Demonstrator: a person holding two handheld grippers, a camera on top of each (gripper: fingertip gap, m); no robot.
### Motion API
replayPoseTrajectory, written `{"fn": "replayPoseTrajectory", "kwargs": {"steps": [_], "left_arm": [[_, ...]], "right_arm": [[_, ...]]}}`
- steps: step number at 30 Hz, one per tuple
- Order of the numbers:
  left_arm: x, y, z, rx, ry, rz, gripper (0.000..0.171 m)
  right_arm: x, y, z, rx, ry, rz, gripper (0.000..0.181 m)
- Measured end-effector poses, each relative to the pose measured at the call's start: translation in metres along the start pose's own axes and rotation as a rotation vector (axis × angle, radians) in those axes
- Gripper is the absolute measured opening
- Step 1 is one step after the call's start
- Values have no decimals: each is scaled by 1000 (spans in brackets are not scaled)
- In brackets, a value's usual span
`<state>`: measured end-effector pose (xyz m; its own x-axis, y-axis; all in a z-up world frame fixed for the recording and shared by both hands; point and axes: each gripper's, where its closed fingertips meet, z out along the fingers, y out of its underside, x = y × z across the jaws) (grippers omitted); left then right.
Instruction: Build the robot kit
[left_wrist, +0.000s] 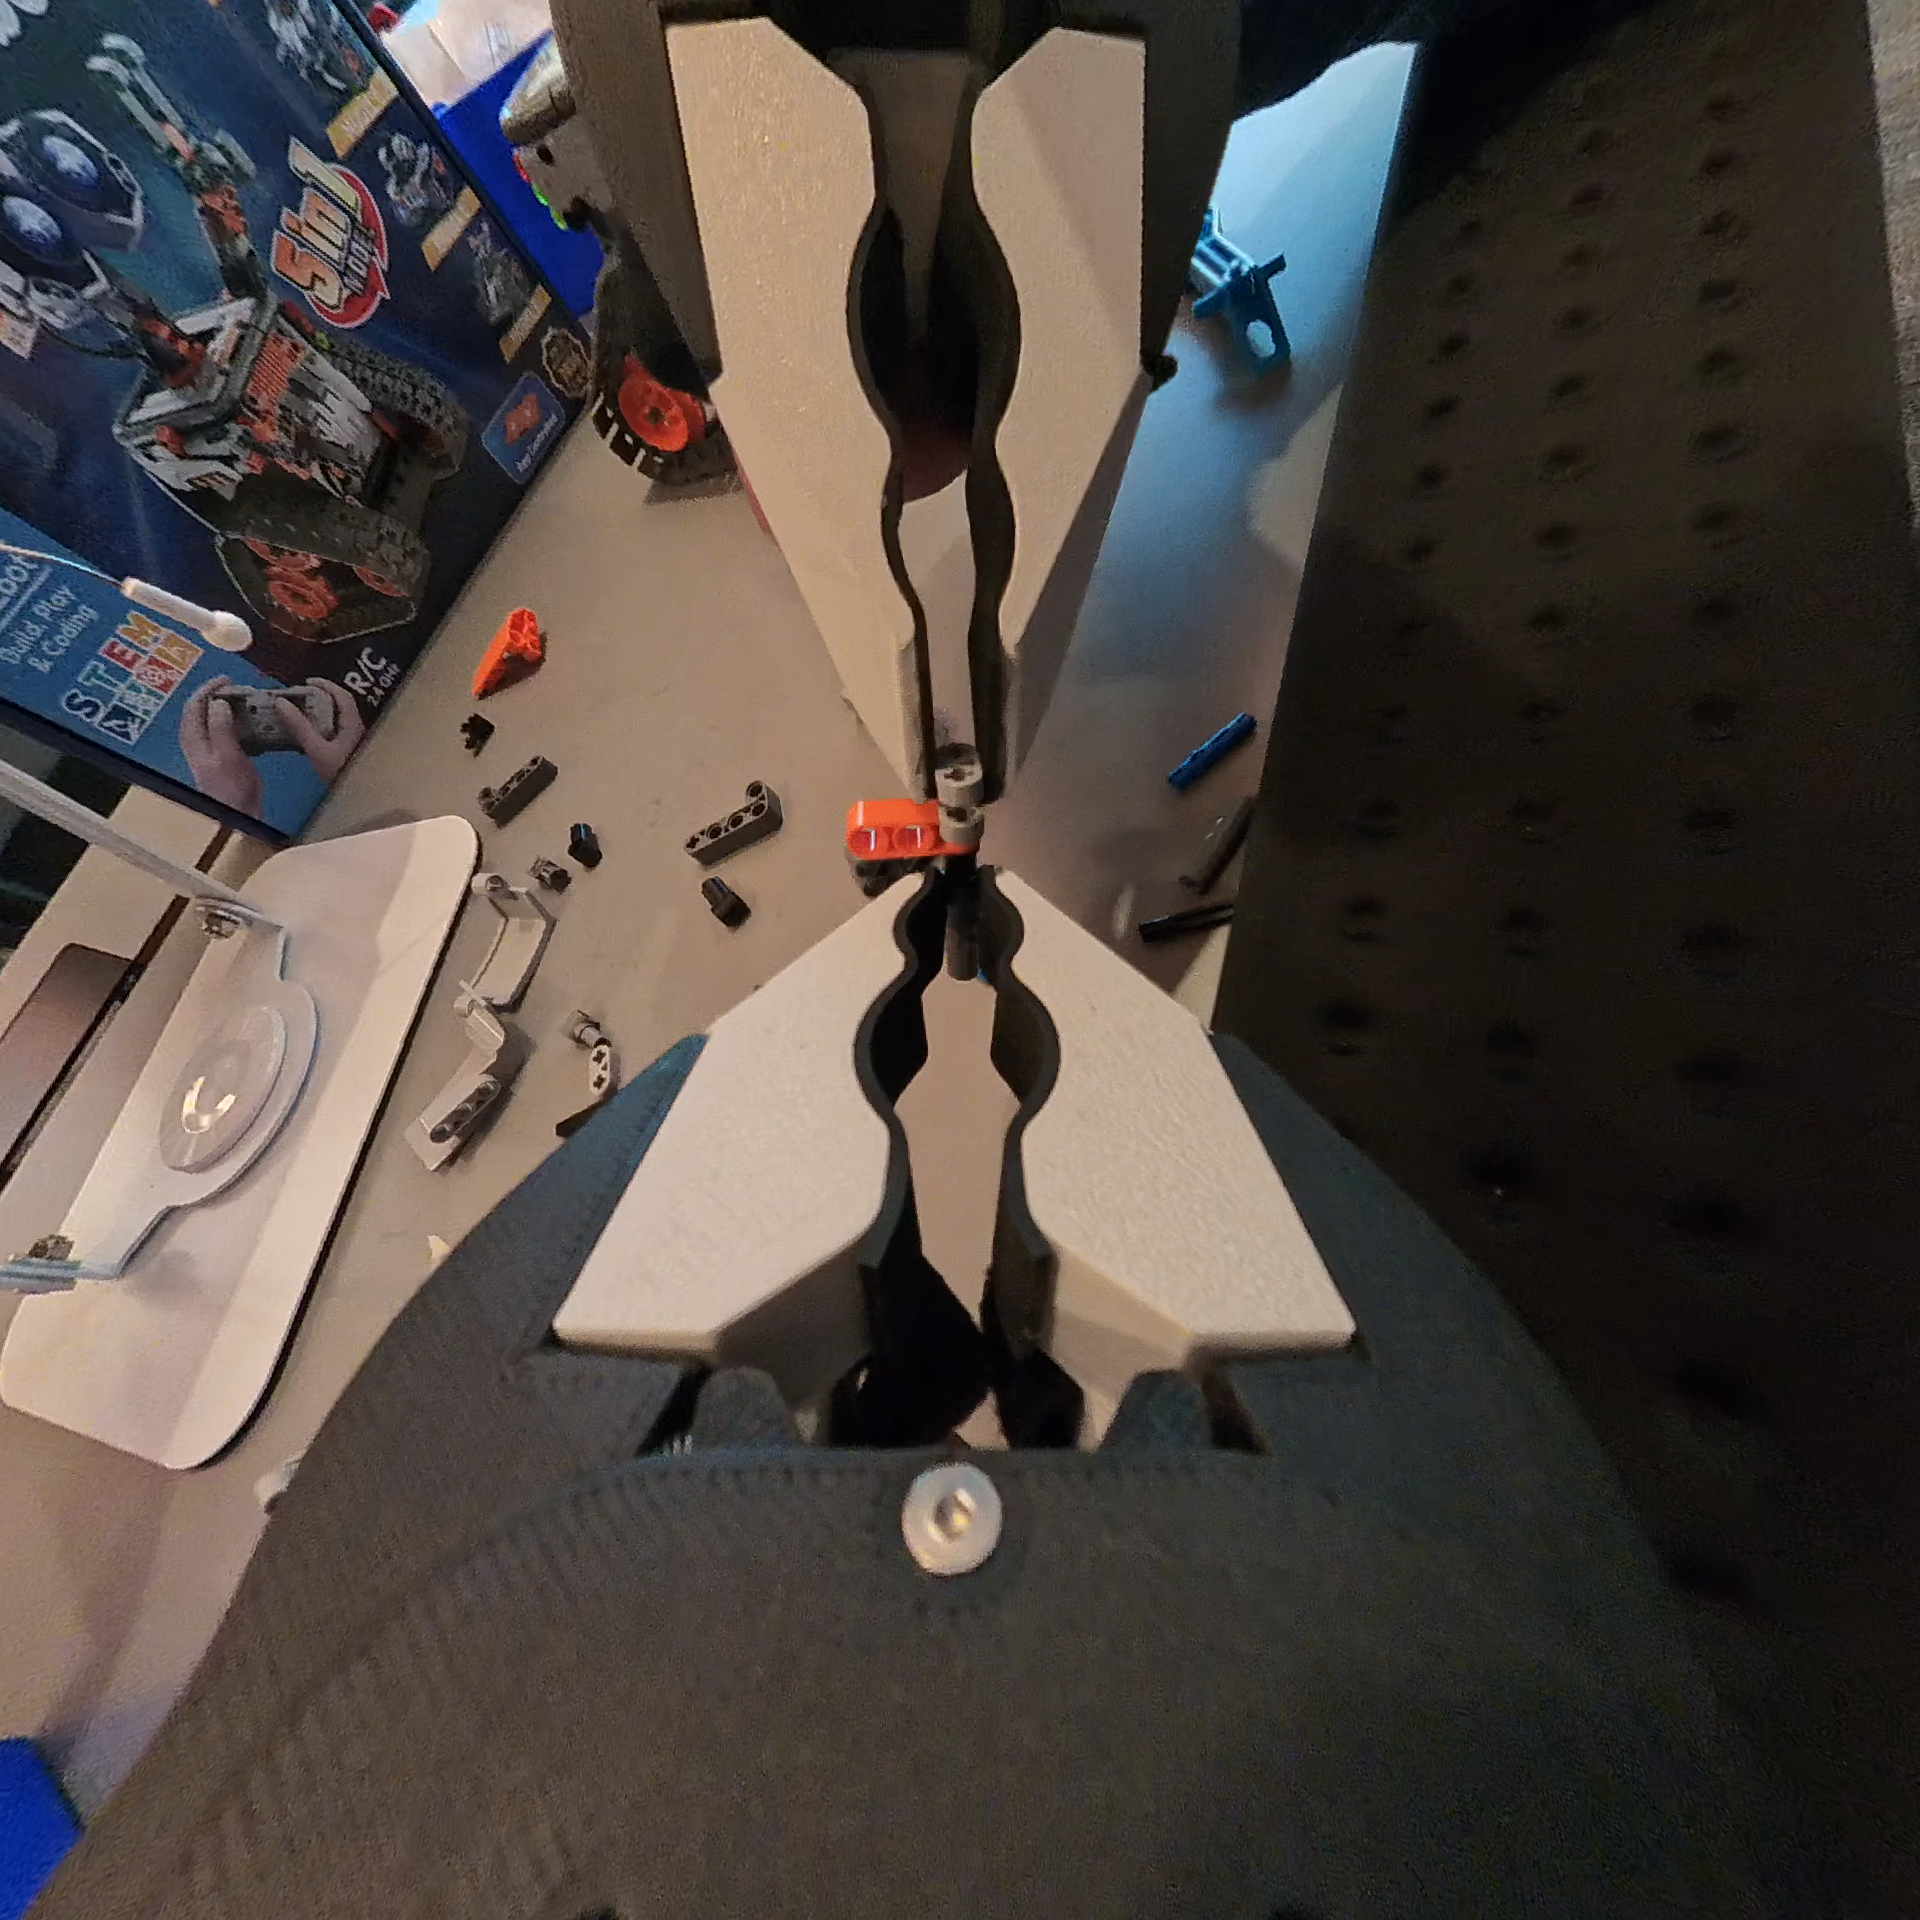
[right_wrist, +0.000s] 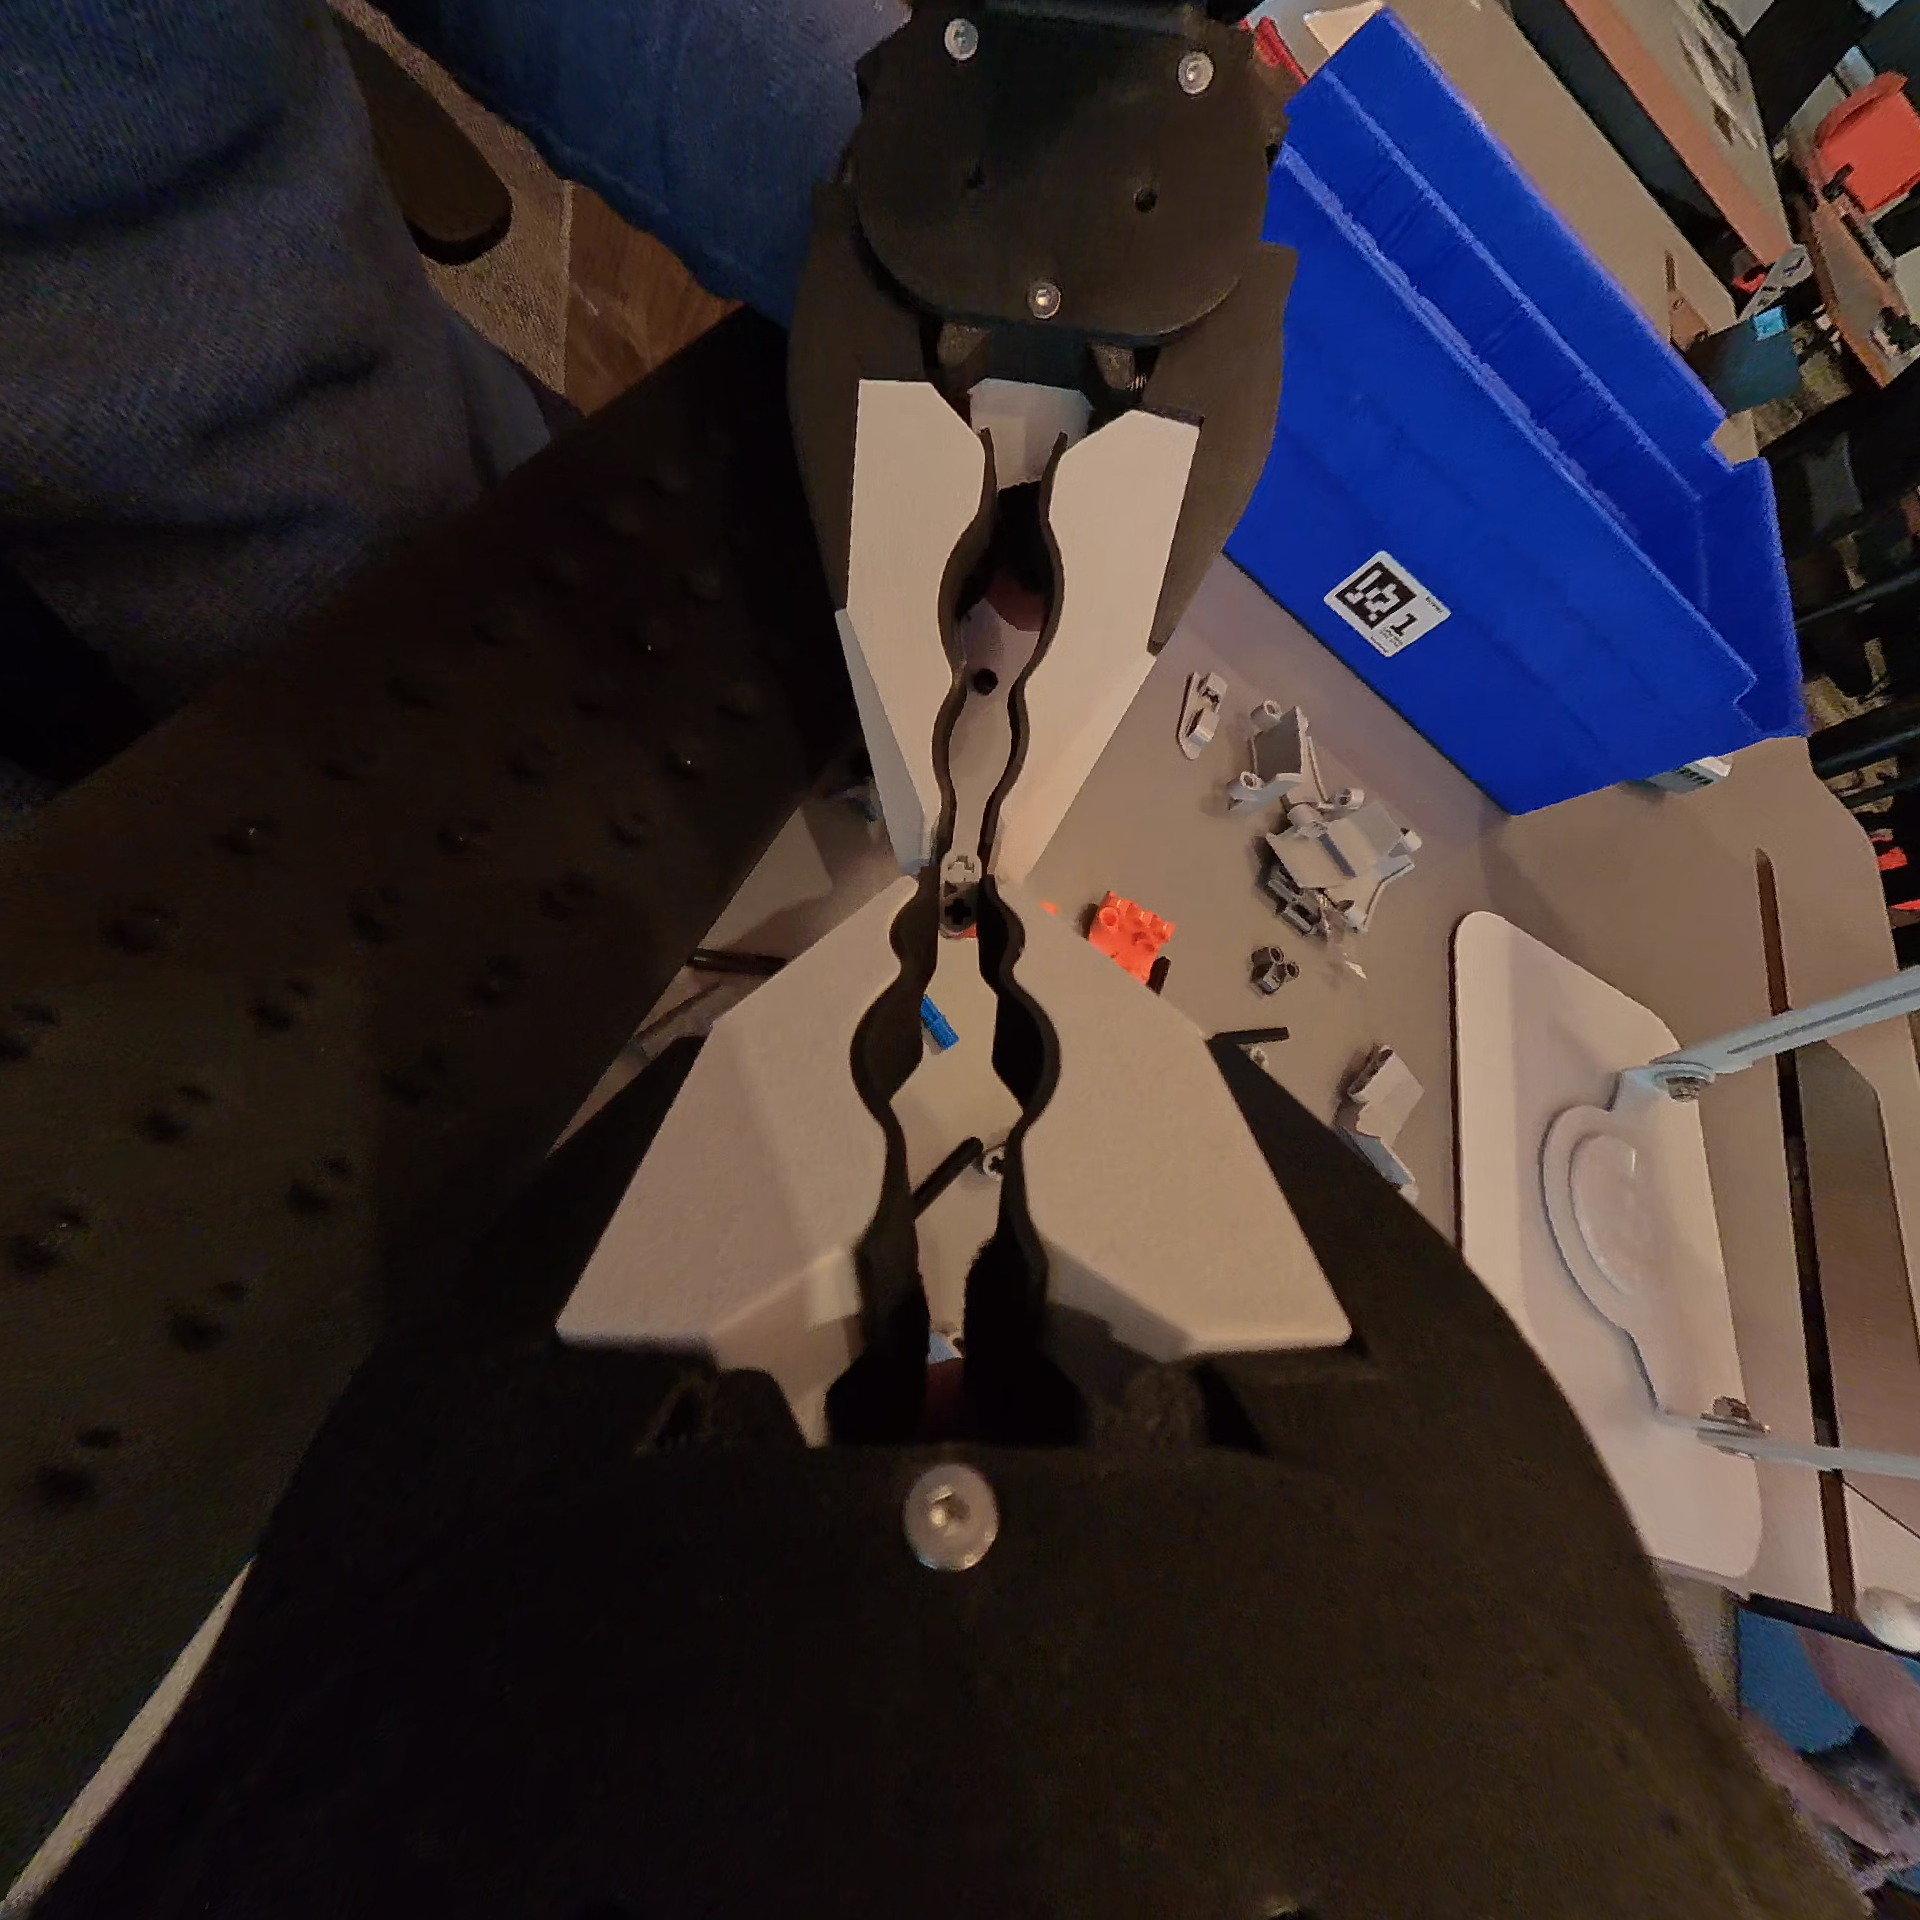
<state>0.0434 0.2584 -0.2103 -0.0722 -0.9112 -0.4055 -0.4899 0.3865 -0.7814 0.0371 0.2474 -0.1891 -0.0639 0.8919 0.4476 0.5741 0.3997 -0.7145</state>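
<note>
My left gripper (left_wrist: 961, 914) pinches a black pin (left_wrist: 964, 935) above the table (left_wrist: 644, 582), tip to tip with my right gripper (left_wrist: 958, 774), whose jaws clamp a grey connector (left_wrist: 958, 802) joined to an orange beam (left_wrist: 894, 828). Left of them, the toy box (left_wrist: 239, 395) stands beside an orange wedge (left_wrist: 509, 649) and scattered dark beams (left_wrist: 734, 823). From the right wrist view, grey parts (right_wrist: 1320, 831), an orange brick (right_wrist: 1130, 928) and blue bins (right_wrist: 1507, 499) lie to the right, near a white tray (right_wrist: 1558, 1039).
</note>
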Motion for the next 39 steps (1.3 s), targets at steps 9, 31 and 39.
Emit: {"fn": "replayPoseTrajectory", "kwargs": {"steps": [9,31,39], "left_arm": [[4,10,7,-58,33,-18,5],[3,25,12,-118,77,-79,4],[2,27,10,-106,94,-106,4]], "right_arm": [[-3,12,7,-42,-11,-8,4],[-2,25,18,-3,-4,34,4],[0,22,23,61,5,54,5]]}}
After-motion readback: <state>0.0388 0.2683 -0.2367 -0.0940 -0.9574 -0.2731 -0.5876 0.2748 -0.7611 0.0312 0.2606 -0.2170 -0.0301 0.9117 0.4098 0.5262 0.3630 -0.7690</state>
